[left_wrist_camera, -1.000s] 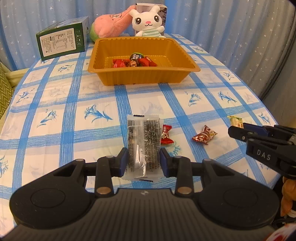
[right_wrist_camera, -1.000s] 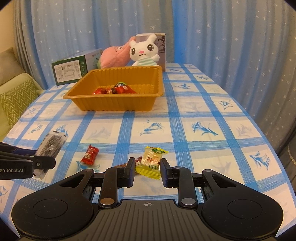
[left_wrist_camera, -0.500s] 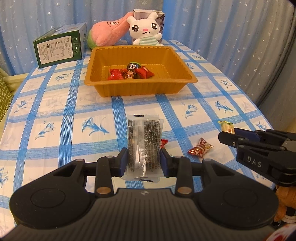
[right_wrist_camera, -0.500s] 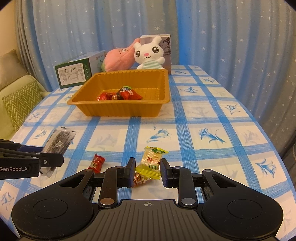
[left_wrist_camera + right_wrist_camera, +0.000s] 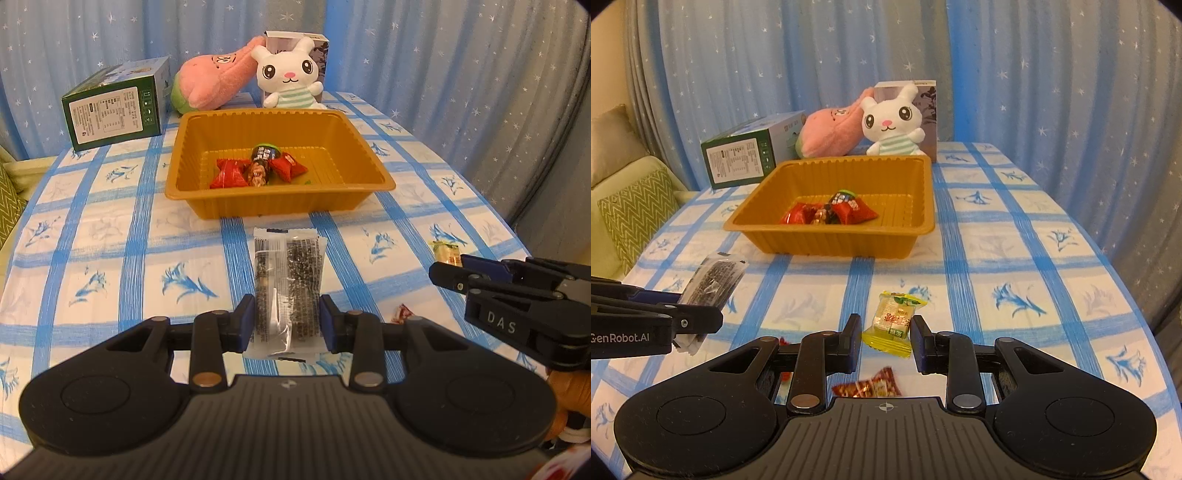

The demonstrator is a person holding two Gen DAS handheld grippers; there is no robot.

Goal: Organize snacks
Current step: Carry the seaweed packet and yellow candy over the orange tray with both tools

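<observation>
Carrying: both grippers hold a snack, both clear of the bench, the tray not yet reached, so this looks like the carry step
Left gripper (image 5: 287, 320): fingers clamped on the sides of the lower part of a clear bar pack (image 5: 287, 284) with dark seedy stuff inside
Right gripper (image 5: 884, 338): fingers clamped on a small yellow candy (image 5: 892, 319), pinched at its sides
Tray (image 5: 354, 192): orange, straight ahead of both grippers, further up the bench (image 5: 110, 236), with a few red wrapped sweets (image 5: 258, 168) bunched near the middle of its floor
Bar pack axis: long axis runs along the fingers, straight away from the left gripper toward the tray, free end sticking out well past the fingertips
Candy axis: short and squarish, slightly longer front to back, top crimp tilted a bit right
Next move, my guess: get each snack over the tray rim before letting go; the bar pack needs to clear the near wall since it pokes out so far, and there's bare floor right of the sweets
Still loose: a red-and-gold candy (image 5: 868, 386) on the bench just under the right gripper, plus a bit of another red one (image 5: 783, 340) left of it, so more trips to go
Back of bench: green box (image 5: 114, 110), bunny plush (image 5: 290, 79), out of the way
</observation>
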